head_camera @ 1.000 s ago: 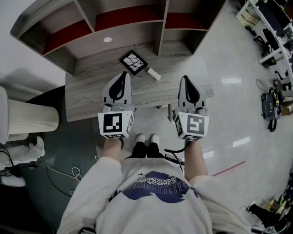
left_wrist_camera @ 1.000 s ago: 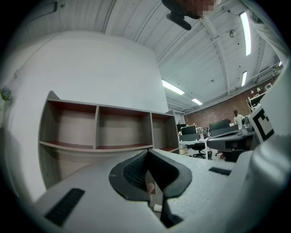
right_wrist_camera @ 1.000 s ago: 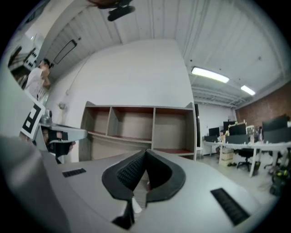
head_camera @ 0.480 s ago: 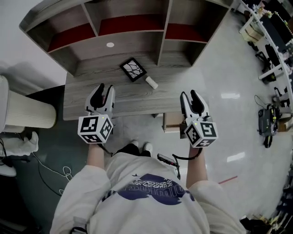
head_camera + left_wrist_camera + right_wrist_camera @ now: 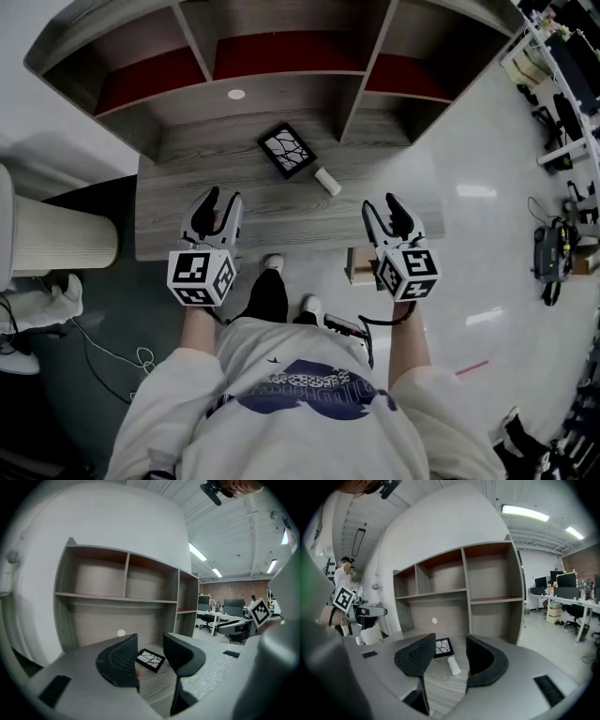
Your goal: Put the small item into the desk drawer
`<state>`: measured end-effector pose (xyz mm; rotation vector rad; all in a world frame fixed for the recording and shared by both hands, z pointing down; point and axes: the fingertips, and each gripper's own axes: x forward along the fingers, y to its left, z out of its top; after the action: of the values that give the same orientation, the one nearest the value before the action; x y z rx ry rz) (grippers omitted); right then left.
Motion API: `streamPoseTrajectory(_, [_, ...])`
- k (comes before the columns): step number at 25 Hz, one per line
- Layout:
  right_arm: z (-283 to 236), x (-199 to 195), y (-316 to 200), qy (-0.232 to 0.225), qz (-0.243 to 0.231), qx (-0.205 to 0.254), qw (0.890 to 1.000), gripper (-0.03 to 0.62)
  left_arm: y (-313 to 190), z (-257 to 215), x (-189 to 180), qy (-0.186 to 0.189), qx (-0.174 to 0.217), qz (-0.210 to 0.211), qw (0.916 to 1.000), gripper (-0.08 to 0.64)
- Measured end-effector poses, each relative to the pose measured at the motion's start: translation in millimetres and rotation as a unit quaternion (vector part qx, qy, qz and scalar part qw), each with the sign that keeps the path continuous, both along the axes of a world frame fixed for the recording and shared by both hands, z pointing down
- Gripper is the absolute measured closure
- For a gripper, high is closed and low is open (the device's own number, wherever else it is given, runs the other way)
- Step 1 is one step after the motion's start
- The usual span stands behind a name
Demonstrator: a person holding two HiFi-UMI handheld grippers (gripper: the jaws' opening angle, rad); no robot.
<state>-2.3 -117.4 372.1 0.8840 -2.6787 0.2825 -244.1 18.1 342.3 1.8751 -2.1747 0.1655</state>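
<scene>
The left gripper [image 5: 222, 199] and right gripper [image 5: 382, 206] hover over the table [image 5: 281, 204] near its front edge, jaws opening with nothing between them, while the small white cylinder [image 5: 327, 181] lies farther back just beside a black patterned tile [image 5: 289, 150].

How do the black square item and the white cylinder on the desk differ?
The black square item is flat, dark, with a white cracked pattern; the white cylinder is plain, rounded, lying on its side. The square item is larger than the cylinder and nearer the shelves. Both rest on the desk.
</scene>
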Motion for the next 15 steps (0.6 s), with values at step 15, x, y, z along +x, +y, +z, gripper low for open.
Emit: streamPoseTrajectory(15, [151.3,-105.6,-46.9,0.255,-0.098,-0.062,0.96,0.387,-67.1,49.8,-88.2,0.038,-0.043,0.045,0.9973,0.407])
